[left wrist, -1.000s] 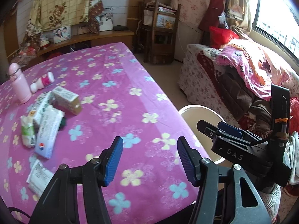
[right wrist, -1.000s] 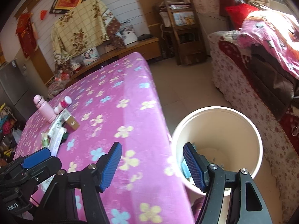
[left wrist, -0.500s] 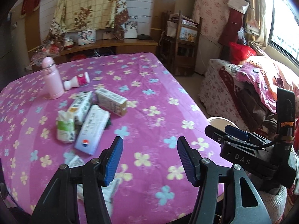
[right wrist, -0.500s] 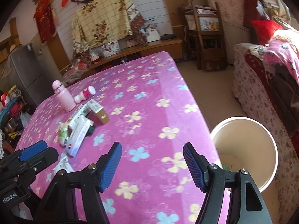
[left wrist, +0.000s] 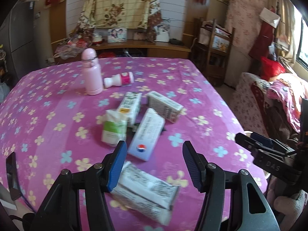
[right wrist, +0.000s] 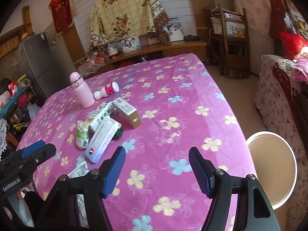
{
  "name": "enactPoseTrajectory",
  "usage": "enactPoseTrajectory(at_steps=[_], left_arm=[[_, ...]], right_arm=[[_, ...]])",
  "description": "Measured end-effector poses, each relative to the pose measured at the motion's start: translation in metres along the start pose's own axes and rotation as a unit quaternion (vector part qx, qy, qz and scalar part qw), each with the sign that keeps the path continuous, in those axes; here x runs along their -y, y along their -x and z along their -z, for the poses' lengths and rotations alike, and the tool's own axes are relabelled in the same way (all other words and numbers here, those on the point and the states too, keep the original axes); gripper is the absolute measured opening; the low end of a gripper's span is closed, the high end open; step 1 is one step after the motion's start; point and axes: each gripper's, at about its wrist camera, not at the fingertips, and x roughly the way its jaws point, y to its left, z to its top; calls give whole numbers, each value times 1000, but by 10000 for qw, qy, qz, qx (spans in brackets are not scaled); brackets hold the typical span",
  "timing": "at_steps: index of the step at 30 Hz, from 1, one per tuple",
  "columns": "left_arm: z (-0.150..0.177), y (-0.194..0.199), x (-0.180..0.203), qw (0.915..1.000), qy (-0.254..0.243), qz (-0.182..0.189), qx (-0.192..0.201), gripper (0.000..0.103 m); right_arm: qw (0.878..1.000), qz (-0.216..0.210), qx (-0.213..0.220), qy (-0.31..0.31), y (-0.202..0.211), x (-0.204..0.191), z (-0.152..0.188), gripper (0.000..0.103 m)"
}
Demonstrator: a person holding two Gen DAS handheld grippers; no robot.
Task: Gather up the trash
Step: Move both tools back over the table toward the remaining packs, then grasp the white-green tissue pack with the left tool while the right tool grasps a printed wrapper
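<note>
Table (left wrist: 192,88), the biggest thing, was covered in a soft purple-pink flowered cloth with loose wrinkles, so a finger pushed flat along it would likely bunch fabric; better to come down steeply on each item. Bucket (right wrist: 269,175), round, cream plastic, smooth-walled, stood on the floor just off the table's right edge beside the right gripper (right wrist: 156,170), whose jaws were spread wide with nothing between them. Left gripper (left wrist: 155,166) was likewise released and empty, hovering over the near trash. Judged step: reaching for the next piece. Nearest was the flat crinkly wrapper (left wrist: 142,190), white with black print, lying partly under the left blue pad; thin film, so pinch across its short width, low, and expect it to sag. Next, the long pale Pepsi-logo carton (left wrist: 147,134), rigid cardboard, flat faces, easy to clamp across the narrow sides. Beyond it lay a gold-ended rectangular box (right wrist: 127,112), a white-green printed carton (left wrist: 130,105) and a squashed green-white soft pack (left wrist: 114,128), all touching or overlapping in one cluster, with something dark underneath I could not identify. Pink bottle (left wrist: 92,73) stood upright, smooth and cylindrical, probably not trash. Small white-magenta bottle (left wrist: 119,79) lay on its side just beside it; round, may roll if nudged.
</note>
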Motion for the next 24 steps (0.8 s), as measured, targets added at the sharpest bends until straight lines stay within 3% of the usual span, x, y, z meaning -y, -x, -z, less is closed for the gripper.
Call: enactPoseTrajectory(at_steps=[15, 24], left_arm=[[0, -23, -73, 9987, 375, -226, -246, 63], [-4, -56, -92, 9979, 399, -167, -475, 64]], right_arm=[[9991, -190, -325, 211, -35, -33, -3, 72], [9975, -274, -585, 294, -60, -44, -1, 72]])
